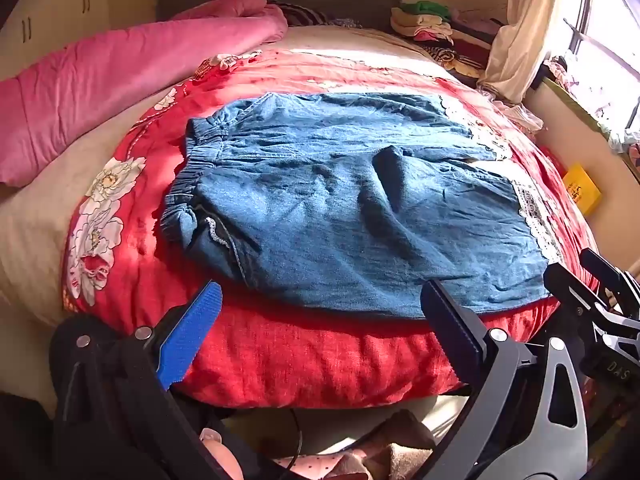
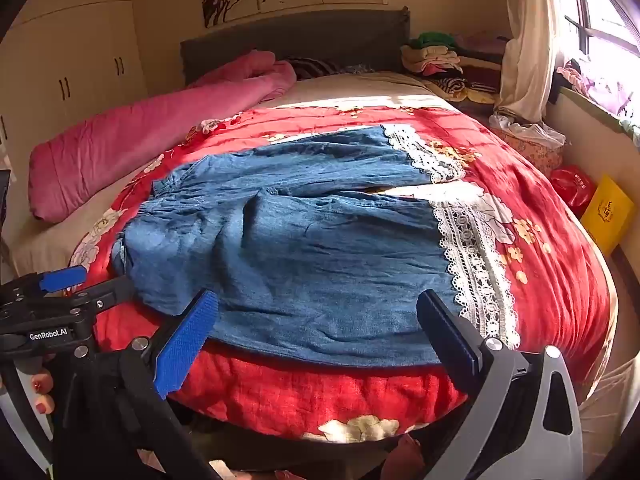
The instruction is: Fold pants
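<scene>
Blue denim pants (image 1: 352, 208) with lace-trimmed cuffs lie flat on a red floral quilt (image 1: 320, 360), while the left gripper (image 1: 320, 316) and right gripper (image 2: 316, 320) hover empty and wide-spread near their closest edge, seemingly ready for folding.

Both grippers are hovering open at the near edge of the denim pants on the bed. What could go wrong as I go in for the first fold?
1. The pants lie on a soft red quilt; a low pinch could catch quilt along with denim.
2. A raised crease at the crotch may get folded in unless smoothed first.
3. The left gripper and right gripper sit close side by side, so they could knock together.
</scene>
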`<act>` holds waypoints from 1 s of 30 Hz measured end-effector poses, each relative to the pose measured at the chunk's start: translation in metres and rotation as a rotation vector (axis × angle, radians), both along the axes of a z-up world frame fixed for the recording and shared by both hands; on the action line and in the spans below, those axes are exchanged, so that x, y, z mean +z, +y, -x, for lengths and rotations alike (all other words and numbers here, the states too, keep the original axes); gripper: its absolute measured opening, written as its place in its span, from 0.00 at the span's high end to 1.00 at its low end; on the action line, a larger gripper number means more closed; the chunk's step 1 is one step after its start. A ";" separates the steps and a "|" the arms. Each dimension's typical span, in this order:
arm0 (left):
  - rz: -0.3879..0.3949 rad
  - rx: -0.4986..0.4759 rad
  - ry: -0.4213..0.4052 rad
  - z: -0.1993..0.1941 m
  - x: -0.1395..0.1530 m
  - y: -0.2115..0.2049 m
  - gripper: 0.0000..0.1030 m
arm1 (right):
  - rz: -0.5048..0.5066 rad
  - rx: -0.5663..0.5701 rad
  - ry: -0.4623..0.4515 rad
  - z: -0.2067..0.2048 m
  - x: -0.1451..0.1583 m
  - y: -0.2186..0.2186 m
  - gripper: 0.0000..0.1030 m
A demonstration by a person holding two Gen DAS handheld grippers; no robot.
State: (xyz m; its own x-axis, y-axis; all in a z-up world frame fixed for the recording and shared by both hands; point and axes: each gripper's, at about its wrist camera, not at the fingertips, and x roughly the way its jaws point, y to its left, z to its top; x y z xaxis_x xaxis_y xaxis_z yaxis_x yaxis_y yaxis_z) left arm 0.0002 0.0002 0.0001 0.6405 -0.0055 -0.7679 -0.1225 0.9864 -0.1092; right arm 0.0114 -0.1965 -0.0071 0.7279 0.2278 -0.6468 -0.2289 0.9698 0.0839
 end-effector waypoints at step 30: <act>-0.036 0.000 -0.018 -0.002 0.006 0.000 0.09 | 0.027 0.011 -0.028 0.004 0.006 0.003 0.04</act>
